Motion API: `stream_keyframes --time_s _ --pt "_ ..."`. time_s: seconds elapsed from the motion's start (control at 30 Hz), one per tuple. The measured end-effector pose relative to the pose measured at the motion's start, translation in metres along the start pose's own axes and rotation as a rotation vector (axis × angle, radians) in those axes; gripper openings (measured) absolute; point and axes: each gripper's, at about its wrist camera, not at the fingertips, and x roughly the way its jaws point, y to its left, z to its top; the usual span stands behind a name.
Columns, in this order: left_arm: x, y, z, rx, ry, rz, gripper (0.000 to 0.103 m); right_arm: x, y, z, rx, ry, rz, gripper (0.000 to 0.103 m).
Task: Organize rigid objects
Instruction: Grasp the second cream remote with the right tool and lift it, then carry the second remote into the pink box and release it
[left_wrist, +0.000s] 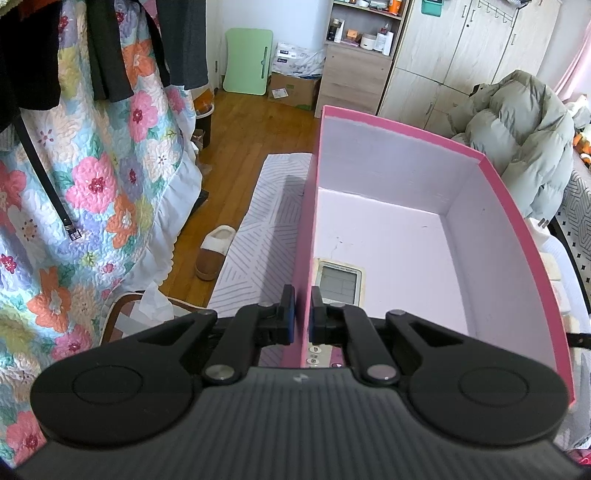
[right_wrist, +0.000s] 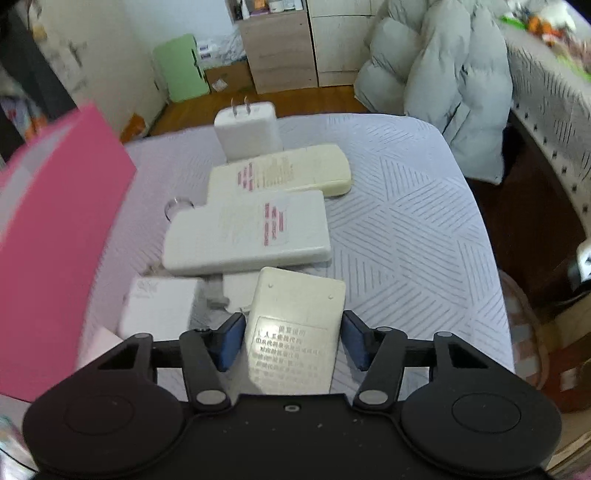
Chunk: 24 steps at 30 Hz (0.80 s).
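My left gripper (left_wrist: 303, 314) is shut on the near left wall of a pink box (left_wrist: 308, 221) with a pale inside. A cream remote with a screen (left_wrist: 339, 282) lies inside the box by the pinched wall. My right gripper (right_wrist: 293, 339) is shut on a cream remote (right_wrist: 295, 325), back side up, a printed label facing me. Ahead of it on the patterned cloth lie two more cream remotes (right_wrist: 251, 232) (right_wrist: 284, 173), a white plug adapter (right_wrist: 249, 129) and a white charger block (right_wrist: 159, 310). The pink box (right_wrist: 62, 229) stands at the left in the right wrist view.
The patterned cloth surface (right_wrist: 406, 229) has a grey puffer jacket (right_wrist: 443, 74) beyond its far right corner. A floral quilt (left_wrist: 92, 184) hangs at the left, a slipper (left_wrist: 214, 251) lies on the wood floor, and cabinets (left_wrist: 443, 55) stand behind.
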Motion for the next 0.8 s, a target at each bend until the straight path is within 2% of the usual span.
stream_keyframes --time_s 0.13,0.23,0.33,0.67,0.8 --pt "0.0 0.0 -0.001 0.003 0.0 0.006 0.006 -0.023 0.002 0.001 0.0 -0.078 0.058 0.06" --pt "0.0 0.0 -0.002 0.003 -0.001 0.005 0.006 -0.044 0.001 0.004 0.031 -0.126 0.168 0.058" --pt "0.0 0.0 -0.003 0.0 -0.006 0.001 0.006 -0.057 0.003 0.006 0.016 -0.179 0.218 0.058" --pt "0.0 0.0 -0.002 -0.004 -0.006 -0.001 0.006 -0.084 0.038 0.01 -0.17 -0.293 0.166 0.058" --pt "0.0 -0.001 -0.003 -0.011 -0.006 0.001 0.006 -0.108 0.056 0.018 -0.258 -0.345 0.199 0.058"
